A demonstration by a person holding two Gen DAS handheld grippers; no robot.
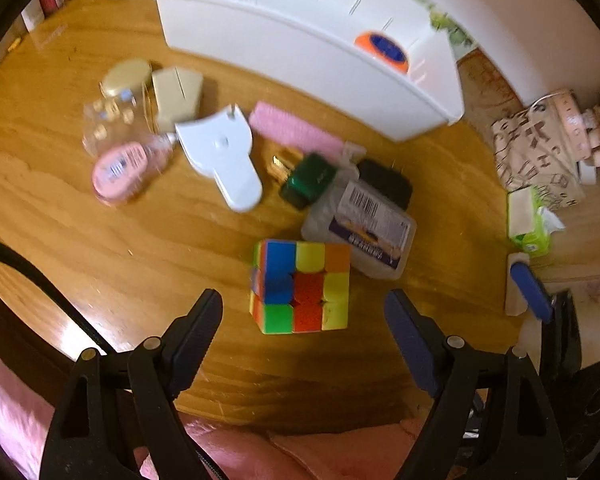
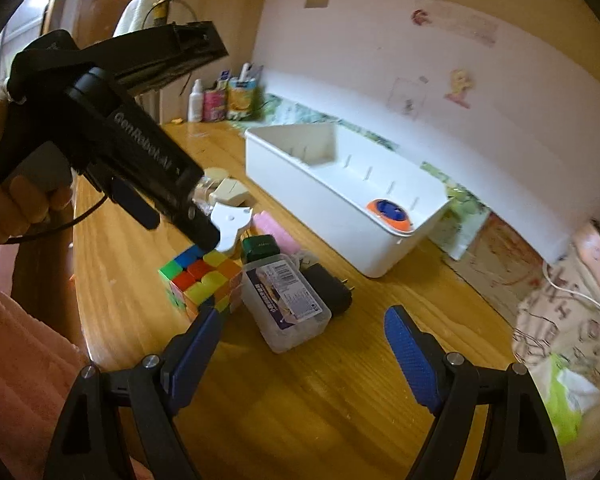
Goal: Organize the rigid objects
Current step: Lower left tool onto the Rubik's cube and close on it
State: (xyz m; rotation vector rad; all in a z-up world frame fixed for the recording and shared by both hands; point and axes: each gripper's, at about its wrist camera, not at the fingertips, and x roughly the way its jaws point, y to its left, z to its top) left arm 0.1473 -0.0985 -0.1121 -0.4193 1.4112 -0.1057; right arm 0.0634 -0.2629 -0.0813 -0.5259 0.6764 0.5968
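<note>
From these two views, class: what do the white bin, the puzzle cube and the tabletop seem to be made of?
White bin: likely moulded plastic, smooth and matte, with slotted inner walls.
Puzzle cube: probably plastic, with bright, flat colour tiles.
Tabletop: wood or wood veneer, with visible grain and a glossy sheen.

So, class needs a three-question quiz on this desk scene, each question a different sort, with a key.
1. True or false: the white plastic storage bin holds an orange and blue round object.
2. Which thing lies nearest the left claw: A pink bottle, B multicoloured puzzle cube, C green box?
3. Fill in: the clear lidded plastic box touches the cube's ___ side in the right wrist view.

Key: 1 true; 2 B; 3 right.
</note>
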